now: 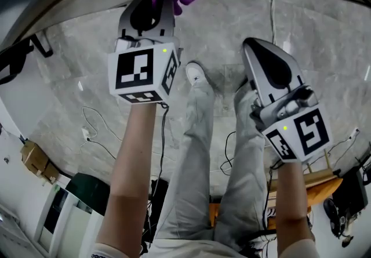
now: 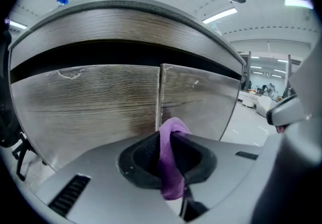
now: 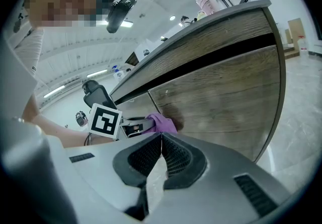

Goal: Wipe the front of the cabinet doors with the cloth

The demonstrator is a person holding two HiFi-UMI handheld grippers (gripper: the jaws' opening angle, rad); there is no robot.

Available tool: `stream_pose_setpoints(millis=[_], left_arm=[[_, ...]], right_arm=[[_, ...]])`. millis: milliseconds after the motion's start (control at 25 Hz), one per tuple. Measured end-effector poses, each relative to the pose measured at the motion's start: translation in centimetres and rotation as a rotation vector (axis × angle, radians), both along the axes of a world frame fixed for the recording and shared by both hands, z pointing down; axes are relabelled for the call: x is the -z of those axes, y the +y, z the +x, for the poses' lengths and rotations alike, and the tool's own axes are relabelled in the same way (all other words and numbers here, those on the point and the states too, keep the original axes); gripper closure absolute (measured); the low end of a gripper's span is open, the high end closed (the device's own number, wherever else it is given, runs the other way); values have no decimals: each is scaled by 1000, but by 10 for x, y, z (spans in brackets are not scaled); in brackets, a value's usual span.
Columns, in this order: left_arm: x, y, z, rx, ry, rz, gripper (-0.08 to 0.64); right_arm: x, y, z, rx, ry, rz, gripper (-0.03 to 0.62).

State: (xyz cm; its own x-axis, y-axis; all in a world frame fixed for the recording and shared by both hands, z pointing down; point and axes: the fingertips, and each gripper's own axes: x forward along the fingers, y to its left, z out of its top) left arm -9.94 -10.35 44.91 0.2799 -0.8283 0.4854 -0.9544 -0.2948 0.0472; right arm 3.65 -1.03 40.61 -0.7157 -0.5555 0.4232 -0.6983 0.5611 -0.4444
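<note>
Two grippers, one cloth, two doors. Left gripper [image 2: 168,151] clamps the purple cloth [image 2: 173,128]; right gripper [image 3: 161,140] is closed on nothing, beside it. Cloth tip meets the doors [image 2: 90,102] near their seam [image 2: 161,94], apparently touching. Wiping step in hand, I judge; next move calls for steady pressure and sweeps across both fronts.

The purple cloth [image 2: 170,167], folded into a loop, sits pinched in the left gripper [image 2: 170,137] at 6 o'clock of its view, its tip close before the seam between two shut, grey-brown wood-grain cabinet doors [image 2: 90,102] spanning 9 to 3 o'clock
</note>
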Motion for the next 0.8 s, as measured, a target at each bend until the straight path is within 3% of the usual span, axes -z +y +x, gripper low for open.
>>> stream_pose_setpoints(millis=[160,320,560,800], left_arm=[[-1,20,27,-42,-41,-6,512],[-10,37,66,-31,-20,-46,512],[-21,45,155,-68,33,-72,512],[-26,35,244,-180,41,-87,512]], right_arm=[[1,2,11,39,-12,-1,563],[3,4,38,72,-9,2,563],[-3,1,104,74,18,0,563],[-4,-7,166,7,7,-9,564]])
